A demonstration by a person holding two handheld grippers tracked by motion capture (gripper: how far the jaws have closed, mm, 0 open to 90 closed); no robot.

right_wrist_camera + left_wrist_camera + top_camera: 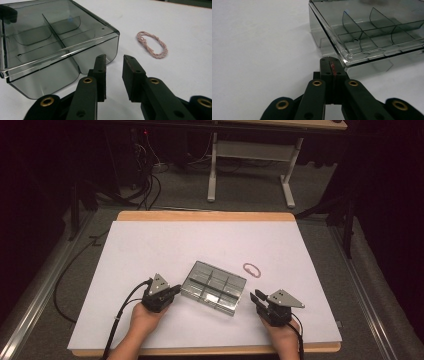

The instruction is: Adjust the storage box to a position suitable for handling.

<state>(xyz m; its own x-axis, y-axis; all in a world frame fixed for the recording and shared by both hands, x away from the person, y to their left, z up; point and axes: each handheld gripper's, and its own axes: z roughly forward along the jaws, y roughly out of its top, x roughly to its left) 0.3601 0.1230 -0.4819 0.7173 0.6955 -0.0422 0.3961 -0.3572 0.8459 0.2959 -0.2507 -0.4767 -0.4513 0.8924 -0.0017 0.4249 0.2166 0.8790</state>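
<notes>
White paper covers the table [150,240]; toward its near edge lies the clear box [214,287], lid down. My left gripper [176,290], jaws together, braces its corner; my right gripper [255,296] waits parted beside it.

A lab-like workroom: paper-covered table [150,240], grey carpet, trailing cables [145,185], another desk's white legs [250,170] behind.

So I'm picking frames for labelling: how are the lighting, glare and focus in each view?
High view: the white table sheet is evenly lit, the room around it dark, and the clear divided box is small with a glint on it. Left gripper view: the left hand-held gripper is sharp, with glare on the box's corner. Right gripper view: the pink braided loop is slightly soft, and the right hand-held gripper is dark.
</notes>
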